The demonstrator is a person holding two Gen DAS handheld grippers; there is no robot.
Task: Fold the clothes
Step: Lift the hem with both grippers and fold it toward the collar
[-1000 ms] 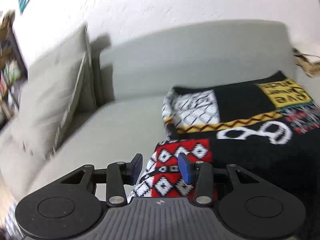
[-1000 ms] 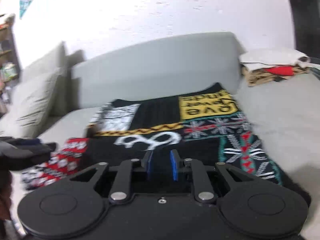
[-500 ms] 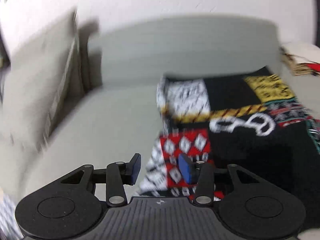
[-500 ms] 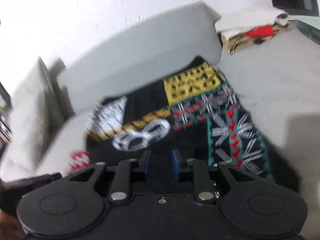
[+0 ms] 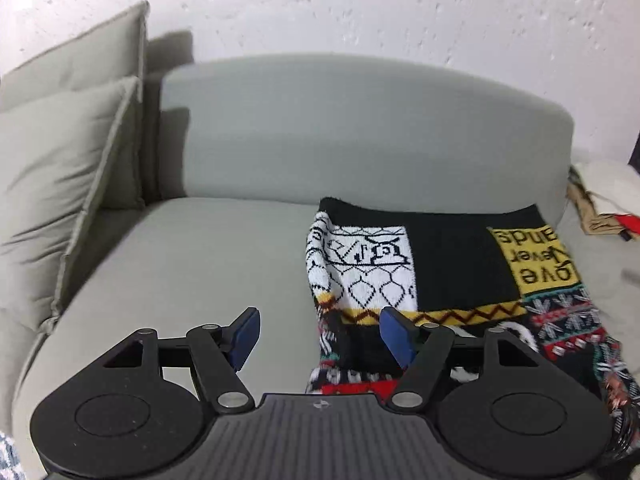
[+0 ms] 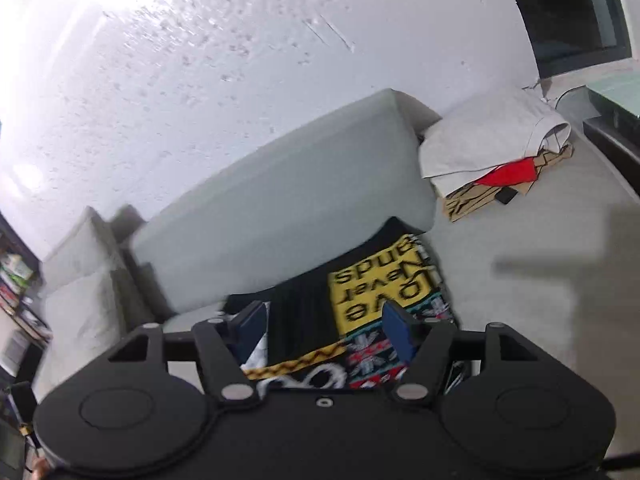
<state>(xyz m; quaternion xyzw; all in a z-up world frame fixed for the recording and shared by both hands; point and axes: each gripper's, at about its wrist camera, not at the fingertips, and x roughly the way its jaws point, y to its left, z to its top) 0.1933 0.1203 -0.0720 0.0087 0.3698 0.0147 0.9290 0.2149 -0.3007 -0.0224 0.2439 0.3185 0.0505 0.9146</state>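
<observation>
Left gripper [image 5: 320, 338] pointed downward, jaws opening, blue pads [image 5: 247, 334] apart, nothing clamped between them. Right gripper [image 6: 322, 334] tilted down, rolled sideways, jaws opening too, pads [image 6: 398, 332] apart, gripping nothing.

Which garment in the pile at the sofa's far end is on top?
The white garment. It lies over the whole pile, with the red piece and the tan patterned one showing only from under its near edge.

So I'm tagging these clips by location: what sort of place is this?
Most likely a home living room. A grey fabric sofa with loose beige cushions stands against a white textured wall, a black patchwork knitted sweater lies on the seat, and a pile of folded clothes sits further along.
</observation>
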